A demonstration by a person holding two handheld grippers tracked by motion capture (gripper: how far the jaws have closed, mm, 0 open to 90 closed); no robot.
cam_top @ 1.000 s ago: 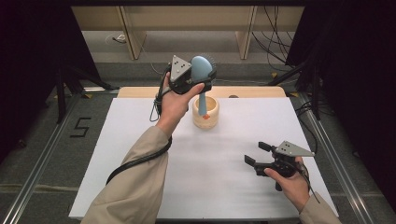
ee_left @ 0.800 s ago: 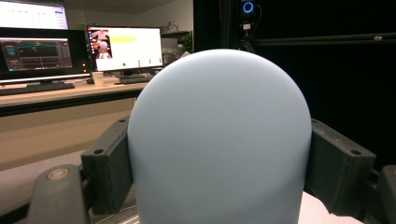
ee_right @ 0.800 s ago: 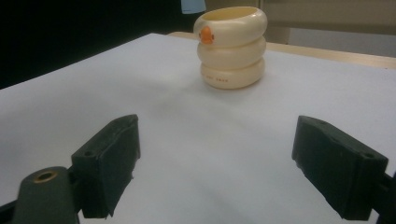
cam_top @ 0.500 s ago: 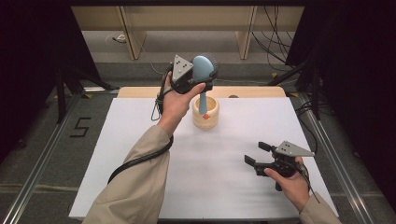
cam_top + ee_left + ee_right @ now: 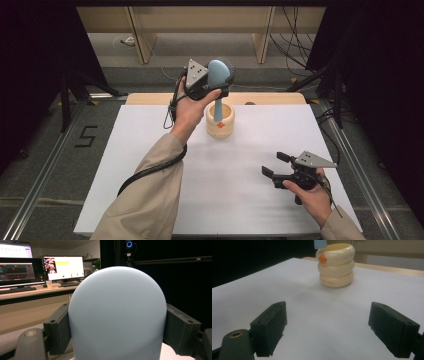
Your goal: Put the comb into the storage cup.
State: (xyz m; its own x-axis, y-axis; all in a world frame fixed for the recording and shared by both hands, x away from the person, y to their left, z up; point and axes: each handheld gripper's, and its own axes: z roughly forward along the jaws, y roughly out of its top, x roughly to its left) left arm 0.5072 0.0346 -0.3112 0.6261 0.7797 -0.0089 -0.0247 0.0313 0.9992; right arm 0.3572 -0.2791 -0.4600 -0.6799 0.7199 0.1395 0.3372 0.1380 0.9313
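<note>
With the blue brush [image 5: 218,80] clamped by its head in the left gripper [image 5: 210,86] — handle tip at the mouth of the cream holder [image 5: 220,121] — a plumb, slow descent is advised, while the right gripper [image 5: 274,165] is kept apart, well clear of the holder.

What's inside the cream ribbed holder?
The brush handle's lower end stands in the cream ribbed holder, its head clamped by the left gripper. The holder's bottom is hidden by its wall.

A lab recording station is shown: a white tabletop [image 5: 150,165] is framed by metal rails [image 5: 40,200] and black curtains [image 5: 380,75], with monitors [image 5: 63,267] and a keyboard [image 5: 15,289] set on a desk [image 5: 32,293] nearby.
</note>
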